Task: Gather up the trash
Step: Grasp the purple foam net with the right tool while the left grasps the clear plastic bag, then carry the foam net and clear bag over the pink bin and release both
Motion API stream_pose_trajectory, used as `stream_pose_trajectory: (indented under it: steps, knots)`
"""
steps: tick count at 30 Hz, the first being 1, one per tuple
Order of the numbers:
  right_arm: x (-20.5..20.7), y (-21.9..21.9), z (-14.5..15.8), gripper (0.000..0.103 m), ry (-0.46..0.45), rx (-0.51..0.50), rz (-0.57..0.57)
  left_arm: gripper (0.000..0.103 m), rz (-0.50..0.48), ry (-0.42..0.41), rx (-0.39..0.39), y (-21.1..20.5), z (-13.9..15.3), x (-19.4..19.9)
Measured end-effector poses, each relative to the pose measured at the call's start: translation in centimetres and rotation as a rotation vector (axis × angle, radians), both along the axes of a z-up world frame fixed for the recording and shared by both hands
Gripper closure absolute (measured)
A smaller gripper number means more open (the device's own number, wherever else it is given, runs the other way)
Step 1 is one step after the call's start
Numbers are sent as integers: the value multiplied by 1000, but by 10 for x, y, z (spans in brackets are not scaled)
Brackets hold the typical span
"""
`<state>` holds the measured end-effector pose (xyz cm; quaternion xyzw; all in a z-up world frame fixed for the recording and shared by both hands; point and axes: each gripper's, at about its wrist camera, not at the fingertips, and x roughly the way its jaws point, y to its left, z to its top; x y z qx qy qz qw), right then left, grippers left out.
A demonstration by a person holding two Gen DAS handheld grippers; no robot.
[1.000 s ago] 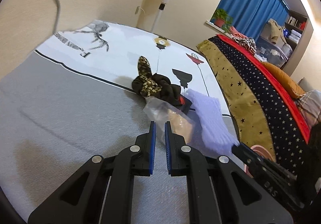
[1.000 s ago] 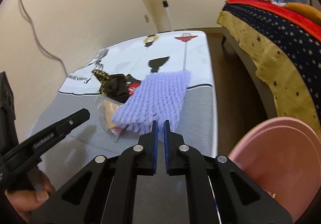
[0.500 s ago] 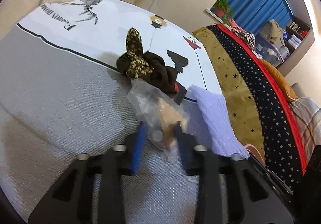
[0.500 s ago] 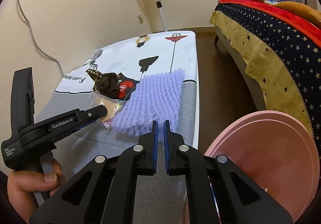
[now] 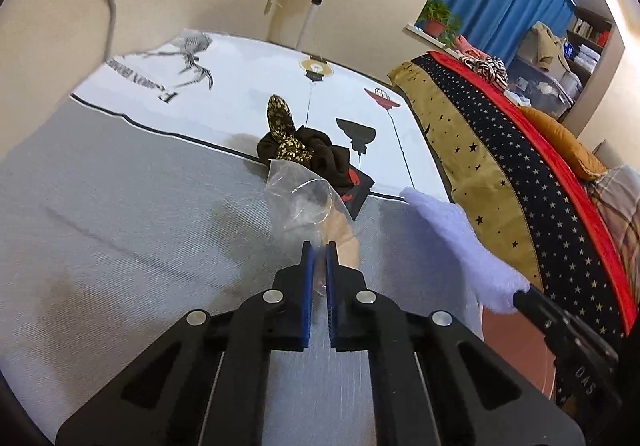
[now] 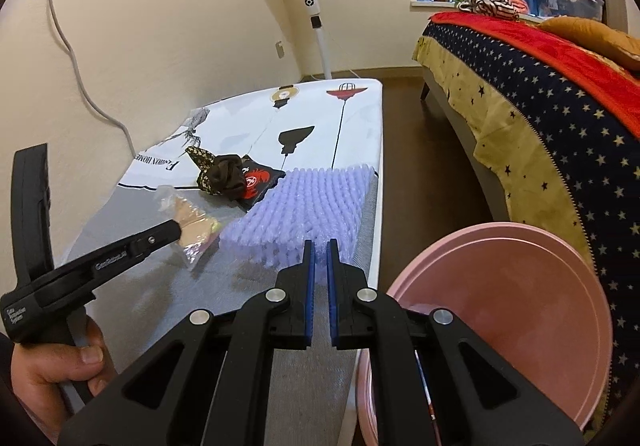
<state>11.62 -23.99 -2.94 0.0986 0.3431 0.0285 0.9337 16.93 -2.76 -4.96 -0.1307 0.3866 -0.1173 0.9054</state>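
Blue-padded fingers (image 5: 307, 266) of the left gripper (image 5: 319, 258) were closing on the near end of a clear plastic bag (image 5: 298, 198), the film pinched between them, on the grey part of the ironing board (image 5: 120, 230). Light, limp and slick, the bag would likely crumple and slide; a bunched fold looked a safer hold than a single layer. Fingers (image 6: 307, 258) of the right gripper (image 6: 319, 252) stood nearly together on the near edge of a purple foam net (image 6: 308, 206) lying along the board's right edge; soft and springy, it should lift easily by that edge. Beyond lay a dark scrunchie (image 6: 222, 176) on a black-and-red packet (image 6: 260, 186). A pink basin (image 6: 508, 298) waited beside the board's right edge.
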Motion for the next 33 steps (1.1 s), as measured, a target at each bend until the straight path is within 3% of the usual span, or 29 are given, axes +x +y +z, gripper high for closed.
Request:
stream_pose_trajectory:
  steps: [14, 33]
  knots:
    - [-49, 5, 32, 97, -73, -15, 3, 99, -41, -76, 84, -1, 25, -52]
    - [-88, 1, 61, 98, -142, -24, -5, 101, -102, -143, 106, -12, 44, -84]
